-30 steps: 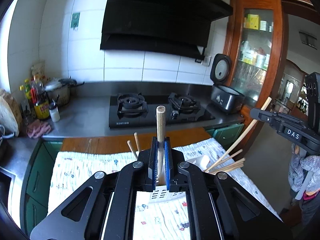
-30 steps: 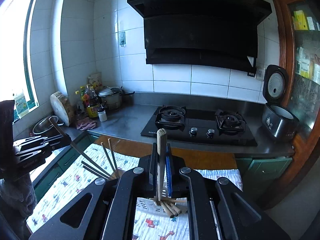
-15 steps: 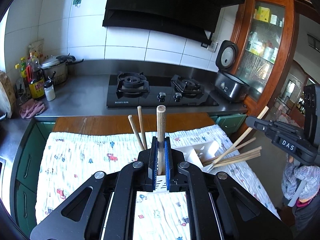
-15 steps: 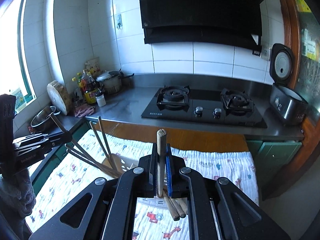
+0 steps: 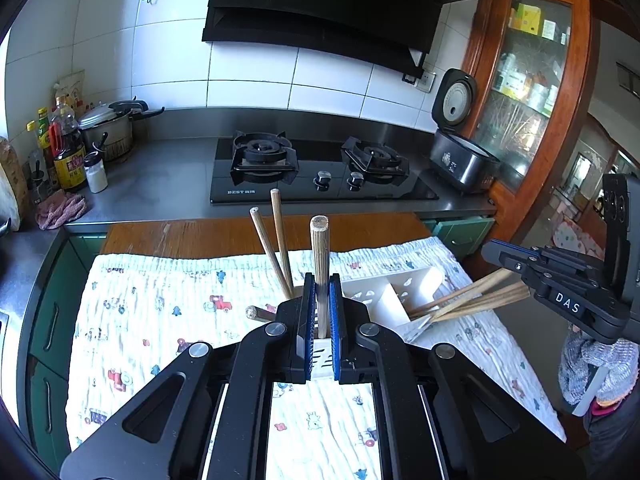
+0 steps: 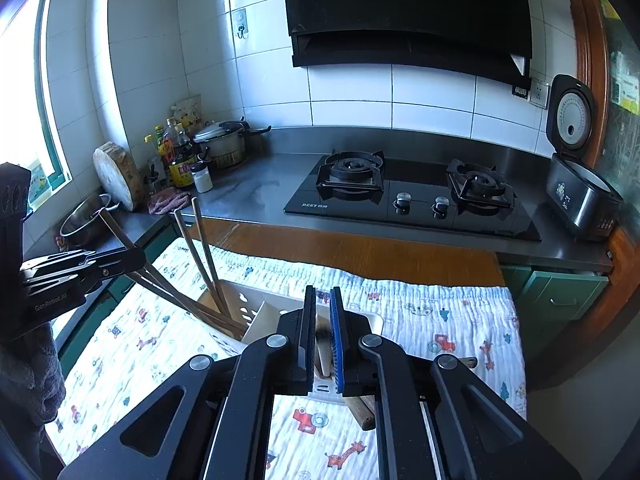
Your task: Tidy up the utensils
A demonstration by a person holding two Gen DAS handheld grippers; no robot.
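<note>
Holding in left: my left gripper [image 5: 320, 312] pinches one wooden chopstick [image 5: 319, 248] that stands straight up, its round top high above the pads.
Right side now: my right gripper [image 6: 323, 320] has only a thin gap between its jaws, and its stick [image 6: 321, 344] sits low down in that gap (it looks blurry).
What changed: a moment ago the right stick poked up high above the jaws, the same as the left one does. Now its top is below the fingertips, so I think it is sliding down.
Grip on right: I cannot tell if the pads pinch it or have let go.
Where it goes: the white holder [image 6: 260, 308] lies on the picture cloth [image 6: 440, 320], right under both grippers. Two chopsticks [image 6: 200, 248] lean in its far slot.
Loose ones: a brown stick [image 6: 362, 410] lies on the cloth beside the holder.
What it means: one more stick is likely going in, and I judge the left one comes next.
</note>
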